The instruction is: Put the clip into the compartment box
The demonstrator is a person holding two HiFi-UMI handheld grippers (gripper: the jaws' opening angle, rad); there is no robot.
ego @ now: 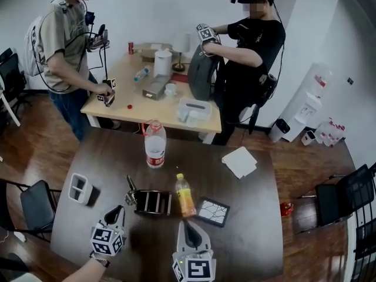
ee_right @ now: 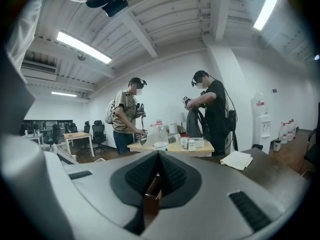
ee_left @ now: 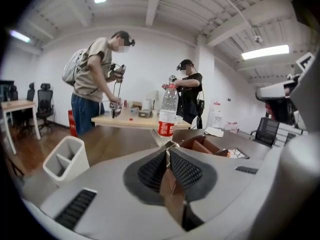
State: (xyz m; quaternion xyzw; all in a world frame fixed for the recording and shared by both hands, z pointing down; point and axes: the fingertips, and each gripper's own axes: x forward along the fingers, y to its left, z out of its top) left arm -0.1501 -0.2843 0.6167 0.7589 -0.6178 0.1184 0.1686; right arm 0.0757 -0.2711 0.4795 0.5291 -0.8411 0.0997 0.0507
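Note:
The clip (ego: 130, 194), black with silver handles, stands on the dark table against the left end of the compartment box (ego: 154, 192). My left gripper (ego: 119, 209) reaches it from the near left; its pads are closed at the tip, and a silver handle of the clip (ee_left: 156, 136) sticks out just beyond my left gripper (ee_left: 168, 145). The brown dividers of the box (ee_left: 199, 144) show right behind. My right gripper (ego: 188, 223) sits near the front edge, below an orange drink bottle, shut with nothing in it; in its own view my right gripper (ee_right: 158, 154) points over the table.
A water bottle (ego: 155, 144) stands behind the box and an orange drink bottle (ego: 185, 195) at its right end. A patterned tile (ego: 212, 211), a white paper (ego: 239, 161) and a white holder (ego: 79, 188) lie around. Two people work at a far table (ego: 117, 107).

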